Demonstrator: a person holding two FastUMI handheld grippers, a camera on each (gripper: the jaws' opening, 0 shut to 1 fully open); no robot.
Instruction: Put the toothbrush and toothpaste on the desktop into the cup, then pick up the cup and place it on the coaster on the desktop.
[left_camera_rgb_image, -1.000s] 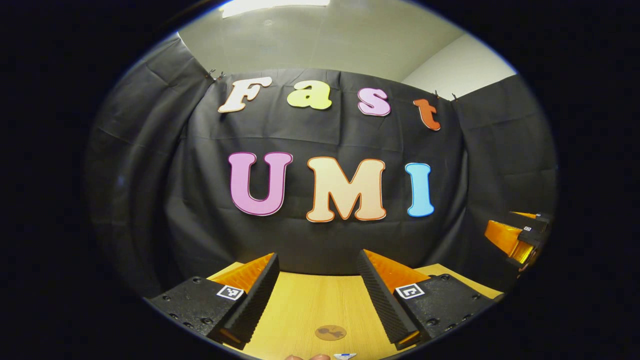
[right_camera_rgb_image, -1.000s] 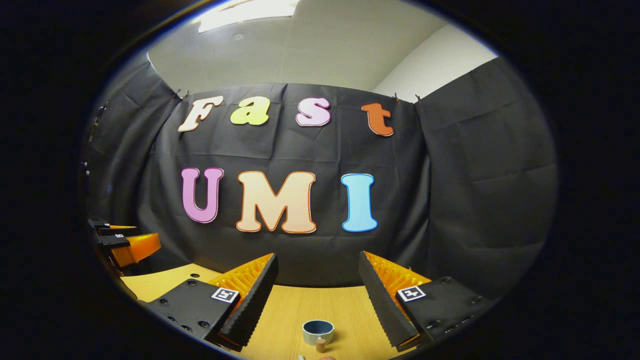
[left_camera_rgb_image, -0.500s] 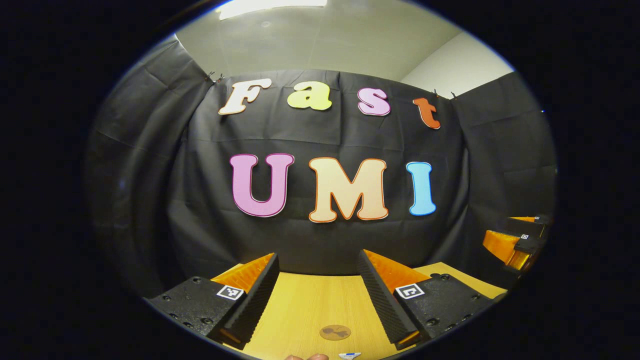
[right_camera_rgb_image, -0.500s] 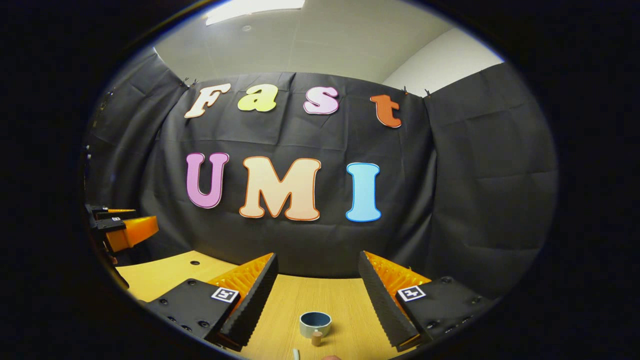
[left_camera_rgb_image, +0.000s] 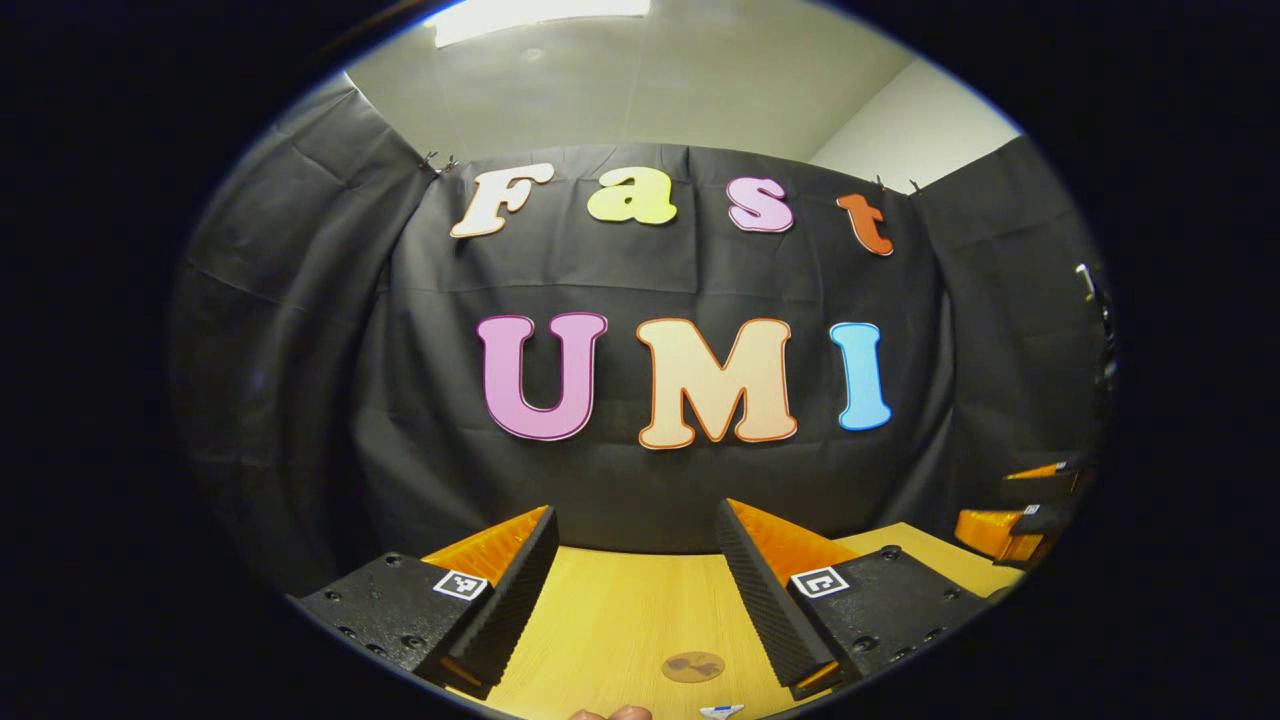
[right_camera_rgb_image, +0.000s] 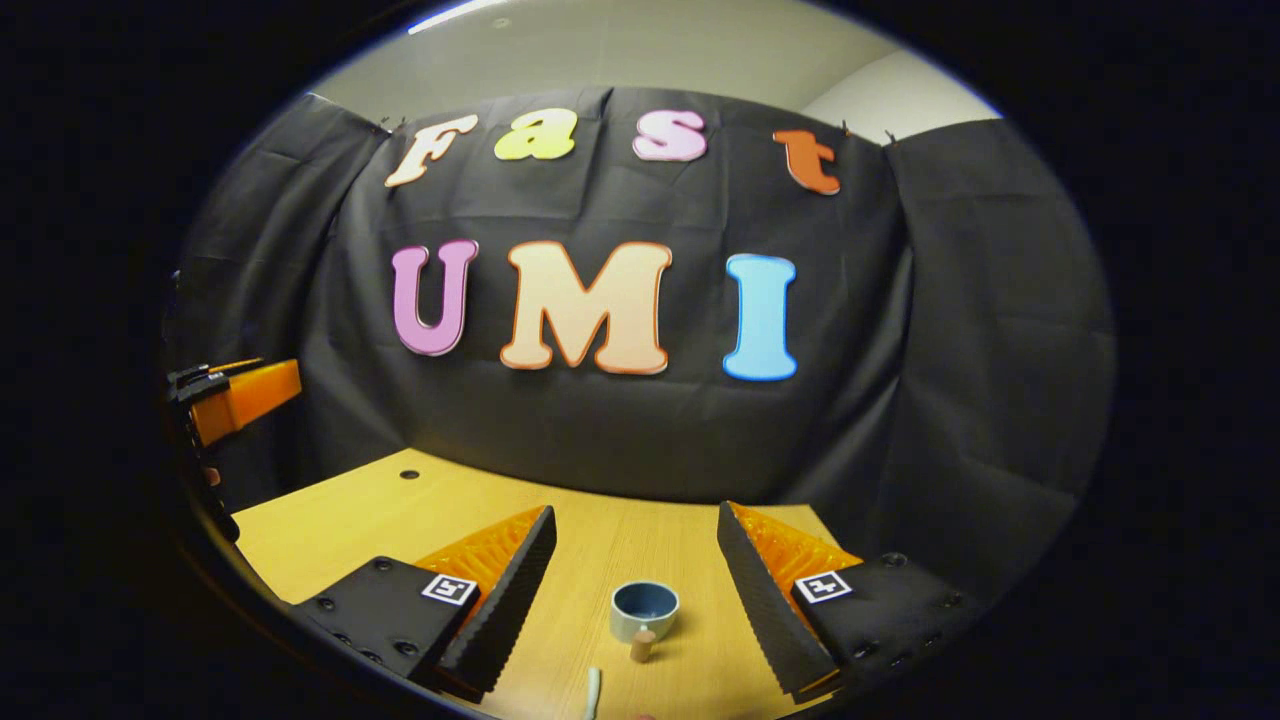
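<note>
In the right gripper view a blue-grey cup (right_camera_rgb_image: 644, 609) with a stubby wooden handle (right_camera_rgb_image: 641, 646) stands upright on the wooden desktop (right_camera_rgb_image: 340, 520). It sits ahead of my open right gripper (right_camera_rgb_image: 635, 515), between the lines of its fingers. A pale toothbrush end (right_camera_rgb_image: 592, 690) pokes in at the bottom edge, left of the cup. In the left gripper view a round brown coaster (left_camera_rgb_image: 692, 666) lies flat ahead of my open left gripper (left_camera_rgb_image: 635, 520). The white and blue tip of the toothpaste (left_camera_rgb_image: 720, 711) shows at the bottom edge.
The black cloth wall closes the desktop's far side in both views. The desktop has a small hole (right_camera_rgb_image: 408, 473) near its back left. The other gripper hangs off to the side in each view: (left_camera_rgb_image: 1020, 510) at the right, (right_camera_rgb_image: 235, 395) at the left.
The right gripper view has tilted downward, so more desktop shows and the cup sits higher in frame. The left gripper view has turned slightly left, so the coaster drifted right. Both grippers stay open.
</note>
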